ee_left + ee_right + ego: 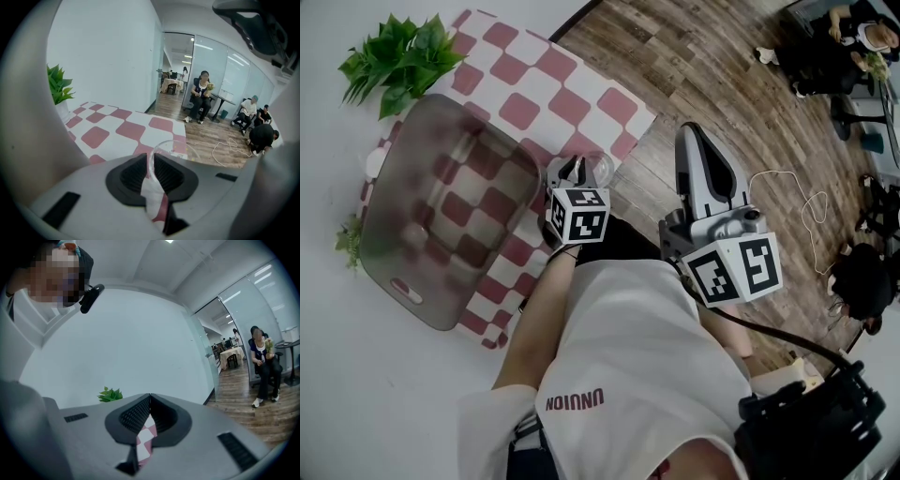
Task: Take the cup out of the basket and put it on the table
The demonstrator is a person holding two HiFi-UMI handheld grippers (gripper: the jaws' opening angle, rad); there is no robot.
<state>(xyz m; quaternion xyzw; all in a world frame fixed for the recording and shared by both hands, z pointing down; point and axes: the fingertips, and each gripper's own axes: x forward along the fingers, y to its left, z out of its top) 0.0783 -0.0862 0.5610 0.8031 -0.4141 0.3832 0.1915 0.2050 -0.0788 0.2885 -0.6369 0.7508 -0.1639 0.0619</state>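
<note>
Cup (174, 149) wall sits pinched in your left hand-held gripper (151, 165), over the checkered cloth (520, 108) near the basket (389, 202); your right hand-held gripper (150, 398) is closed on nothing.

On the table (356, 403), a cloth (581, 84); on the cloth's left part, the basket (441, 117). Behind the basket, toward the far left corner, a plant (398, 56). Right of the basket and outside it, at the cloth's right edge, the cup (598, 169), pinched at its rim between the jaws of the left gripper (572, 173). Farther right, off the table and over the floor (722, 94), the right gripper (694, 136), jaws together.
</note>
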